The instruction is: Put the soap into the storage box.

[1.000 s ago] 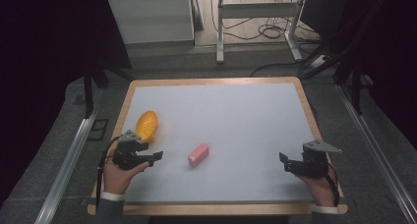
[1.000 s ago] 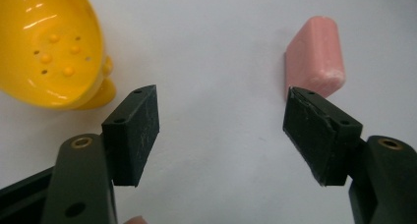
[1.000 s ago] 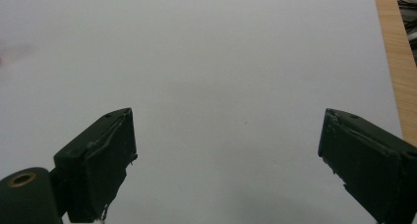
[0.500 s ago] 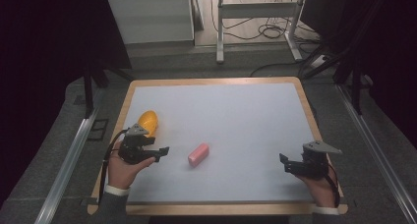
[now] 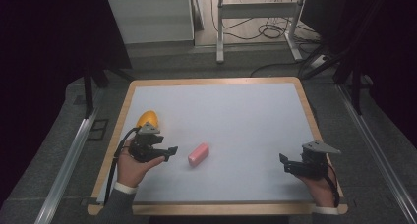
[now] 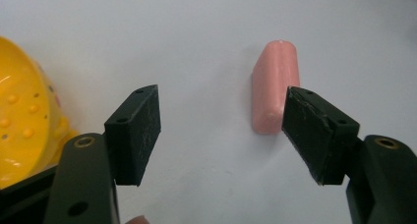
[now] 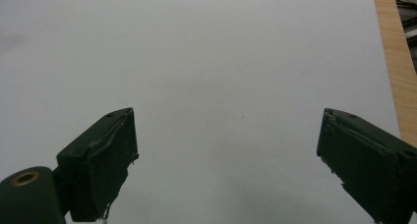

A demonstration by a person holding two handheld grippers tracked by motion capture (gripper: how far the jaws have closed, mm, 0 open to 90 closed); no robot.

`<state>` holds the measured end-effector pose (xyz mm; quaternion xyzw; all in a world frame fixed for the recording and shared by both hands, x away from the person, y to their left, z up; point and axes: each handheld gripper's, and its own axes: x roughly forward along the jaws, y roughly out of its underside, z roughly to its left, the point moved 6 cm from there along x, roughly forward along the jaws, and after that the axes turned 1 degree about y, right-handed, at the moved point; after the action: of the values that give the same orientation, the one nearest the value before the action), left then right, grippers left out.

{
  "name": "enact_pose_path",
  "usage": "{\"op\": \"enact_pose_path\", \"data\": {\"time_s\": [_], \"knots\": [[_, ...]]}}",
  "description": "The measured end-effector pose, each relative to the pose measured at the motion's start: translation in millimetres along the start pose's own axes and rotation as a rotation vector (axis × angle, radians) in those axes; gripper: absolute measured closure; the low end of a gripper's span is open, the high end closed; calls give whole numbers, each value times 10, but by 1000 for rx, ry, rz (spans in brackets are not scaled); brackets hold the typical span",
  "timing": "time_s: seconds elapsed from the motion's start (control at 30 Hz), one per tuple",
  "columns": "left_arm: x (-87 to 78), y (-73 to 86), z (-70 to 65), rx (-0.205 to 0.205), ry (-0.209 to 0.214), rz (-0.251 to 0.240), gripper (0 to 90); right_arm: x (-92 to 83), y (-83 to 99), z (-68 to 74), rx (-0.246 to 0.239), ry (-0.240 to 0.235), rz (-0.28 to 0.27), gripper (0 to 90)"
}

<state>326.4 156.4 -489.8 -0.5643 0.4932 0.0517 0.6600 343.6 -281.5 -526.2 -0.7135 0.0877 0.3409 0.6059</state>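
A small pink block lies on the white table top, a little left of centre. My left gripper hovers just left of it, jaws pointing at it, open with nothing between the pads. In the left gripper view the block lies ahead, near the right fingertip. A yellow domed object with small bumps sits behind the left hand, near the table's left edge. My right gripper rests at the front right, open and empty over bare white surface.
The white top has a wooden rim all round. Beyond the table's far edge stand a white cabinet and a metal frame with cables. Metal rails run along both sides on the floor.
My left hand has moved forward and to the right, rising a little, bringing its jaws nearer the pink block. The right hand has kept still.
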Motion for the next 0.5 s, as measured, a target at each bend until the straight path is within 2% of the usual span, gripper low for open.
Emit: {"op": "enact_pose_path", "data": {"time_s": [0.5], "knots": [[168, -70, -138, 38, 24, 45, 310, 17, 11, 19, -8, 0, 10, 80]]}}
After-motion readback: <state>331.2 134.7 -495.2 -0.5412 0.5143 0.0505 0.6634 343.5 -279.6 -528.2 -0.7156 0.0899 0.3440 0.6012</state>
